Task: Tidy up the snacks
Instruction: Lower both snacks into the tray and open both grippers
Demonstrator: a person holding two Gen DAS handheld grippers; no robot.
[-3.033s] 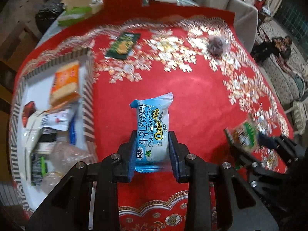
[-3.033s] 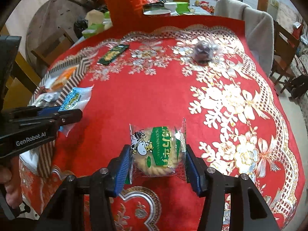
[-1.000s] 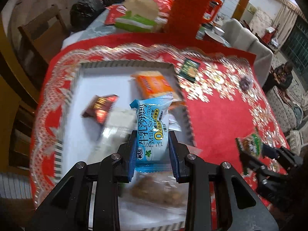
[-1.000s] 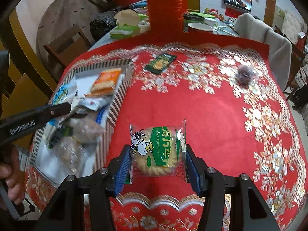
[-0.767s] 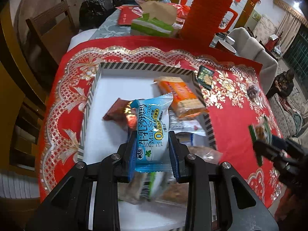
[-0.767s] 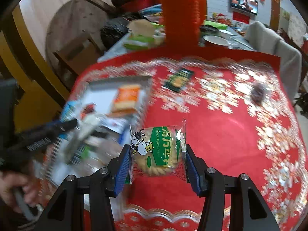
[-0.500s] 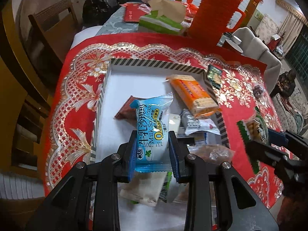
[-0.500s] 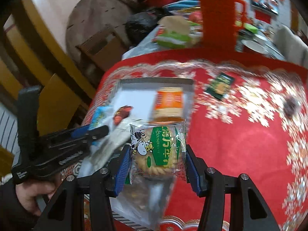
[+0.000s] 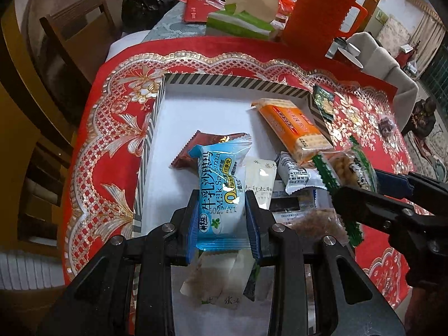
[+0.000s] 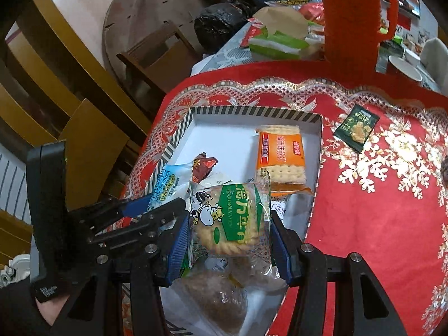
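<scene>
My left gripper (image 9: 222, 221) is shut on a light blue milk snack packet (image 9: 218, 190) and holds it above the white tray with a striped rim (image 9: 224, 79). My right gripper (image 10: 228, 233) is shut on a round cookie in a clear green-labelled wrapper (image 10: 232, 218), also above the tray (image 10: 252, 110). In the tray lie an orange cracker pack (image 9: 294, 127), a dark red packet (image 9: 196, 147), white packets (image 9: 260, 179) and a brown snack in clear wrap (image 10: 221, 299). The right gripper shows at the right of the left wrist view (image 9: 355, 184).
The red and gold tablecloth (image 10: 378, 196) covers the table. A dark green snack packet (image 10: 357, 127) lies right of the tray, and a dark wrapped snack (image 9: 387, 124) farther right. An orange jug (image 9: 322, 8), a green tissue pack (image 9: 238, 25) and wooden chairs (image 9: 70, 39) stand behind.
Both grippers have moved left from over the tablecloth to above the tray, each still holding its snack. The right gripper has come close beside the left one.
</scene>
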